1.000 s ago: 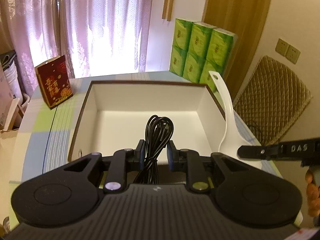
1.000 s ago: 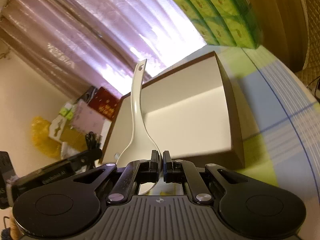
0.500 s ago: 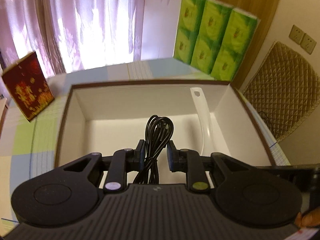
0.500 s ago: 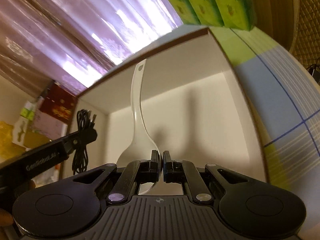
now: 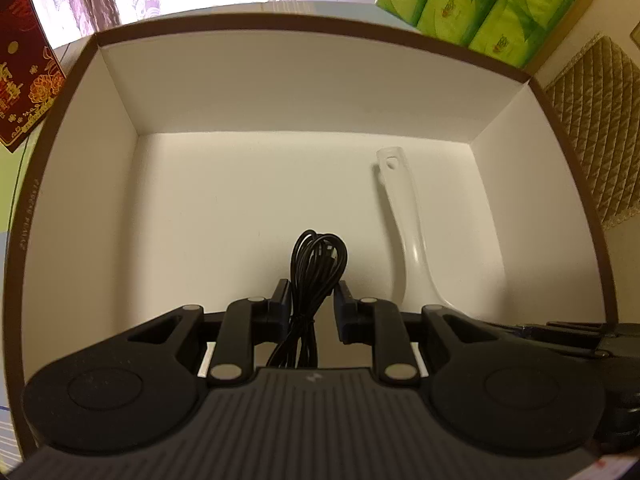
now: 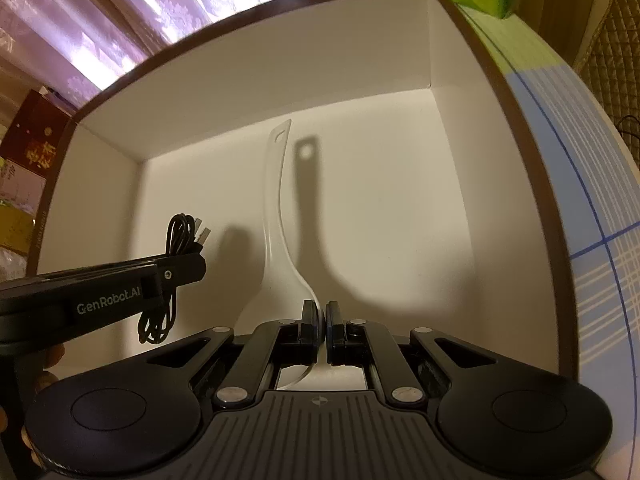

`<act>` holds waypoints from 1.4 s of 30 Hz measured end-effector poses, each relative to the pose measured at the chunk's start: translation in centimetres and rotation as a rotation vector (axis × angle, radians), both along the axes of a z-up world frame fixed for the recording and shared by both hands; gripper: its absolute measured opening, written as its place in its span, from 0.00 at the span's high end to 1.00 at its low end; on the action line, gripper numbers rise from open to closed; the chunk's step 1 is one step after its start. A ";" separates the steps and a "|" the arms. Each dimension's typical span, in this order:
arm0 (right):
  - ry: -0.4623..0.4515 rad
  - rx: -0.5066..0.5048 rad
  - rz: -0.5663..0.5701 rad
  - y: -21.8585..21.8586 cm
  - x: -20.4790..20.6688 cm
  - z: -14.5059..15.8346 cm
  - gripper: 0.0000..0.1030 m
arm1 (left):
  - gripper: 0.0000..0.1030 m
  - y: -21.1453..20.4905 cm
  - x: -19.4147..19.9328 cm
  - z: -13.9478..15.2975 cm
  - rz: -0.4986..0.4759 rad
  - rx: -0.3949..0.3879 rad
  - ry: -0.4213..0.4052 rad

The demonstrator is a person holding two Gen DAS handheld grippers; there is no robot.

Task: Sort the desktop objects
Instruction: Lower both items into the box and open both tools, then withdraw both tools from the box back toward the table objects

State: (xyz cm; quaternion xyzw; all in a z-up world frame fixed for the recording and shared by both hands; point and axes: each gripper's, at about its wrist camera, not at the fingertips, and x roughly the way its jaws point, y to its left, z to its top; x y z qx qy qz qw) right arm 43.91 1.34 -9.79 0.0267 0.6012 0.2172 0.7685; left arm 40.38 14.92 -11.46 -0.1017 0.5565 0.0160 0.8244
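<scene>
My left gripper (image 5: 310, 294) is shut on a coiled black USB cable (image 5: 316, 256) and holds it inside a white box with a brown rim (image 5: 280, 92). My right gripper (image 6: 320, 312) is shut on the bowl edge of a white plastic rice spoon (image 6: 276, 208), its handle pointing at the box's far wall. The spoon also shows in the left wrist view (image 5: 404, 216), to the right of the cable. The left gripper with the cable (image 6: 180, 240) shows at the left of the right wrist view. Both objects hang just above the box floor (image 6: 400, 184).
Green tissue packs (image 5: 480, 0) stand behind the box at the far right. A red patterned box (image 5: 24, 80) stands to the left of it. A checked tablecloth (image 6: 580, 200) lies to the right. A quilted chair back (image 5: 592, 120) is at the right.
Both grippers have moved forward and down from above the box's near edge into the box, carrying the cable and the spoon. Both stay shut on their objects.
</scene>
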 end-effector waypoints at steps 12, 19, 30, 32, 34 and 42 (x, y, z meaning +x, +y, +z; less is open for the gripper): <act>-0.011 -0.022 0.036 -0.2 0.1 0.7 0.51 | 0.63 -0.8 -0.2 0.3 -0.037 0.059 0.013; -0.059 0.053 0.065 -0.9 -1.0 2.6 0.27 | 0.47 0.2 -1.9 2.2 -0.035 0.069 -0.038; -0.280 0.158 0.170 -3.0 -5.6 6.8 0.17 | 0.46 -0.2 -9.0 6.6 -0.100 0.131 -0.220; -0.325 0.166 0.191 -3.6 -7.0 7.4 0.16 | 0.46 -0.4 -11.0 7.3 -0.112 0.144 -0.254; -0.374 0.168 0.215 -4.3 -8.5 7.9 0.15 | 0.46 -0.5 -13.0 7.9 -0.122 0.157 -0.283; -0.480 0.150 0.279 -7.9 -13.9 8.2 0.13 | 0.46 -0.9 -21.1 8.1 -0.140 0.212 -0.314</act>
